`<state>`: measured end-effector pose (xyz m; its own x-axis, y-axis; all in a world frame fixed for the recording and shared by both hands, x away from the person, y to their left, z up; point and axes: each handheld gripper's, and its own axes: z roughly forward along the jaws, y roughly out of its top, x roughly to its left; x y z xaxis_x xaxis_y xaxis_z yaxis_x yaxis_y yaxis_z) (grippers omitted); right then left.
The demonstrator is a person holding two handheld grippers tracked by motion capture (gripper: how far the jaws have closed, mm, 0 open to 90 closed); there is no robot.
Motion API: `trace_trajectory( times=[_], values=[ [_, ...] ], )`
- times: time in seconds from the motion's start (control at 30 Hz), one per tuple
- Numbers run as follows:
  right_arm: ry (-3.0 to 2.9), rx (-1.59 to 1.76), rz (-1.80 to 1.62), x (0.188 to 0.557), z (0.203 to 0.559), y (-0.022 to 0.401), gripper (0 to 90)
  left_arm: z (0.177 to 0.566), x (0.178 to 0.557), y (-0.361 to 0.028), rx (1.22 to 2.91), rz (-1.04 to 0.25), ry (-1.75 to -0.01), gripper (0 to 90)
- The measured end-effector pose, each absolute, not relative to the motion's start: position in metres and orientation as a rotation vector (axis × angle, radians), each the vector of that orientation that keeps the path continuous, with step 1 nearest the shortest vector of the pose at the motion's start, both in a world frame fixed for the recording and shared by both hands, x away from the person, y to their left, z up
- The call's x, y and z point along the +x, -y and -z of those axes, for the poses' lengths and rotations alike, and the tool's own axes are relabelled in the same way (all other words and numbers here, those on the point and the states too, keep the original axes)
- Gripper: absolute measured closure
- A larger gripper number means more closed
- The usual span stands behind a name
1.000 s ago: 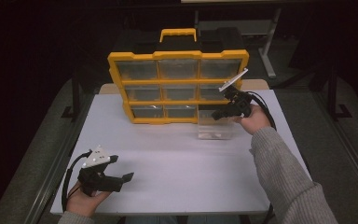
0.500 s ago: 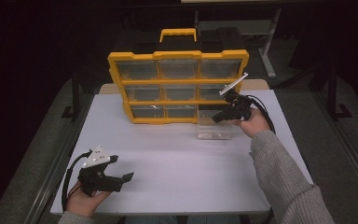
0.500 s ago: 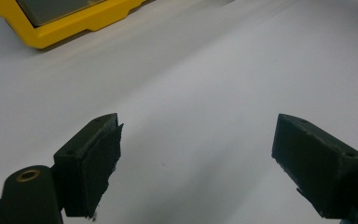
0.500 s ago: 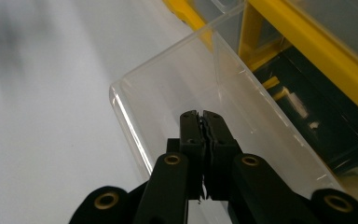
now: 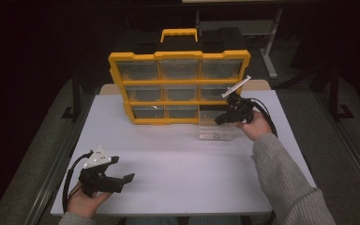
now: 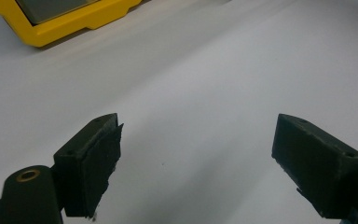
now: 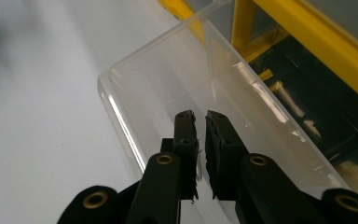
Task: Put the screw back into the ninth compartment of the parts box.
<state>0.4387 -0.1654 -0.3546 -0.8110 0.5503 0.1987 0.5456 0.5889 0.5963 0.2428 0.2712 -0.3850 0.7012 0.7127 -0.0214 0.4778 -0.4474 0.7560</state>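
R gripper (image 7: 200, 116) just parting, maybe on drawer (image 7: 168, 84) wall; L gripper (image 6: 196, 158) agape.

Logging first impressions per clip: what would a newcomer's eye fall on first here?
The yellow drawer organizer standing upright at the table's far edge. Next, the clear drawer pulled out onto the table at its lower right corner, with the right tool over it, jaws just opening. The left tool rests open near the front left.

Your right hand-held gripper (image 5: 221, 119) covers part of the clear drawer (image 5: 215, 132); whether its pads touch the wall can't be told. The organizer (image 6: 60, 21) is cut off.
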Motion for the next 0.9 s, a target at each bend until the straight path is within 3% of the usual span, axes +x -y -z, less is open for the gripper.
trace_trajectory(
  times=[0.9],
  values=[
    [-2.660, 0.964, -1.201, 0.400, 0.318, 0.196, 58.2, 0.385, 0.244, -0.268, 2.105, -0.386, -0.916, 15.2]
  ],
)
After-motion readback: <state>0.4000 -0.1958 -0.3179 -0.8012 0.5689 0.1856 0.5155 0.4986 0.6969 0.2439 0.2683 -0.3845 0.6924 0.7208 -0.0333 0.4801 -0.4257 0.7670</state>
